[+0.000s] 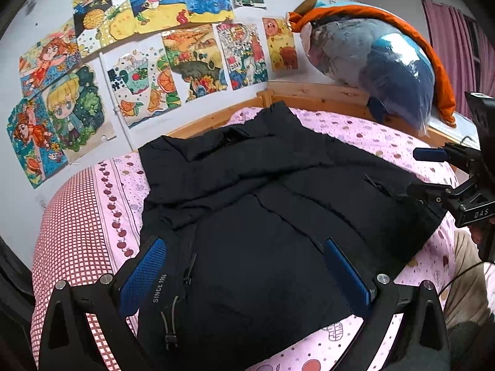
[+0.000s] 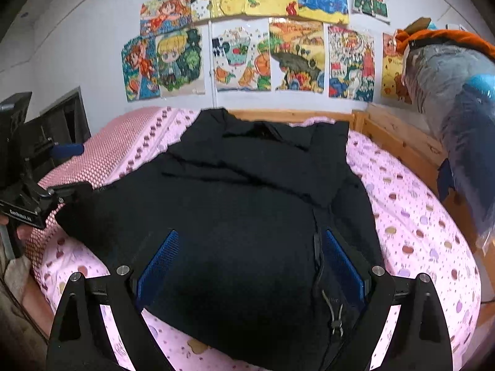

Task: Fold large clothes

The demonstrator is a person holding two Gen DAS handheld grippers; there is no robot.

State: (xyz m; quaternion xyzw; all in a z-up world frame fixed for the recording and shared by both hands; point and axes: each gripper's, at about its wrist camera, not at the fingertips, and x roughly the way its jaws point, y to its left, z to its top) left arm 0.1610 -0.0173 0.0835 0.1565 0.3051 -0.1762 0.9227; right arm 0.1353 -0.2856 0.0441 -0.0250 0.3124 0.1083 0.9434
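Blue-padded jaws of the left gripper (image 1: 244, 275) are held apart low in the left wrist view, straddling the hem of the black jacket (image 1: 278, 204), which is spread on the pink bed (image 1: 92, 204).

Low in the right wrist view, the right gripper (image 2: 250, 266) is likewise open over the hem. A hem grasp is judged next.

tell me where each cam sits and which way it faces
Left wrist: on the left gripper, above the jacket hem, facing the drawings; its open blue pads show, right gripper at right edge.
Right wrist: on the right gripper, same heading; its open pads show, left gripper at left edge.
Shared: jacket, pink bed, drawings.
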